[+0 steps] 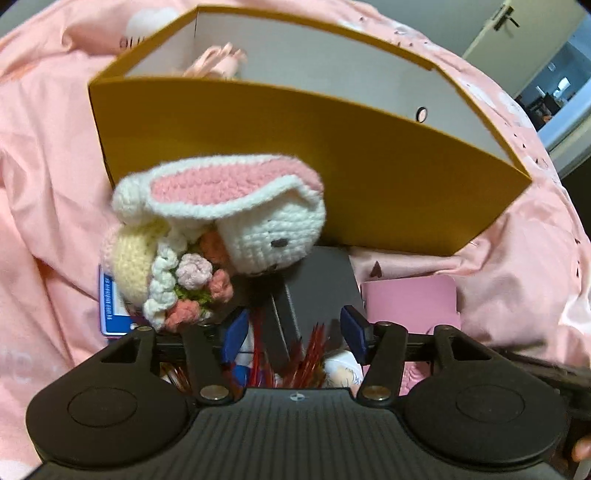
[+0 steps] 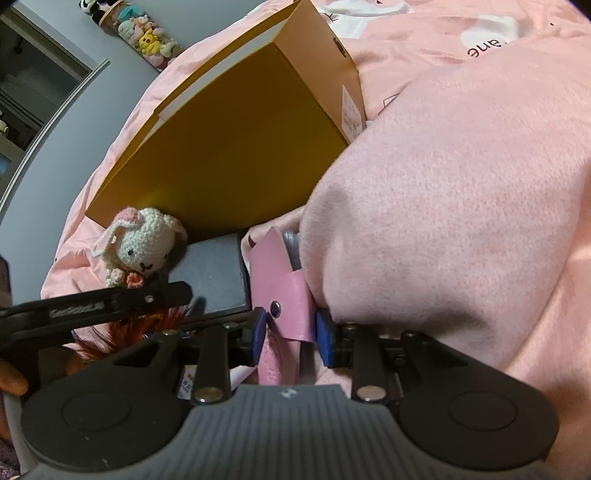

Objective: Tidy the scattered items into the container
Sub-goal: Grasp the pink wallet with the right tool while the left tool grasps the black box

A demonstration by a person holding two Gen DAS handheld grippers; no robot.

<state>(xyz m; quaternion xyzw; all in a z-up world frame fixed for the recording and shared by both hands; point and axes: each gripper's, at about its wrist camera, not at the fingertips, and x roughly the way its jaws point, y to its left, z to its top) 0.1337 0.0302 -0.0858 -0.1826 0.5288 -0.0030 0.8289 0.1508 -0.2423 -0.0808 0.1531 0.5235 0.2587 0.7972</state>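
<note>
An open orange box with a white inside lies on the pink bedding; it also shows in the right wrist view. A crocheted white bunny with pink ears leans against its front wall and shows in the right wrist view. A dark grey box and a pink wallet lie in front. My left gripper is open above the dark box and a red-haired figure. My right gripper is closed on the pink wallet.
A blue and white card lies under the bunny at the left. A pink soft item sits inside the box. A thick pink blanket fold bulges right of the wallet. Plush toys line a far shelf.
</note>
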